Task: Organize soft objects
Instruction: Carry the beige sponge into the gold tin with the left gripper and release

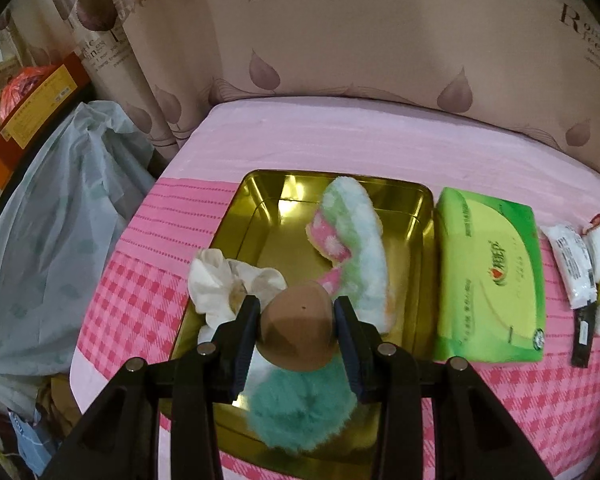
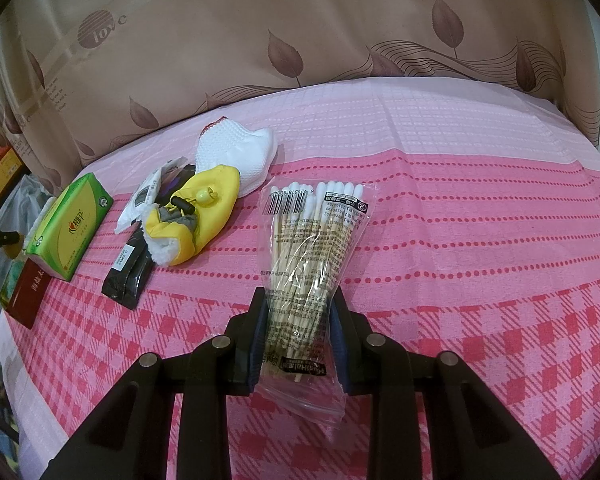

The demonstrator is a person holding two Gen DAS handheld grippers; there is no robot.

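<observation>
In the left wrist view my left gripper [image 1: 296,308] is shut on a brown makeup sponge [image 1: 296,326] and holds it over the near end of a gold metal tin [image 1: 260,216]. In the tin lie a fuzzy pink, green and white sock [image 1: 352,248], a teal fluffy puff [image 1: 300,412] under the sponge and a white cloth scrunchie [image 1: 228,284] on the left rim. In the right wrist view my right gripper [image 2: 300,300] is shut on a clear bag of cotton swabs [image 2: 312,256] that rests on the pink cloth.
A green tissue pack [image 1: 492,280] [image 2: 70,228] lies right of the tin. Beyond it lie white sachets [image 1: 572,264], a black packet [image 2: 128,276], a yellow pouch [image 2: 196,220], a white sock [image 2: 236,160] and a dark red box [image 2: 28,296]. Curtain behind; bags past the left table edge.
</observation>
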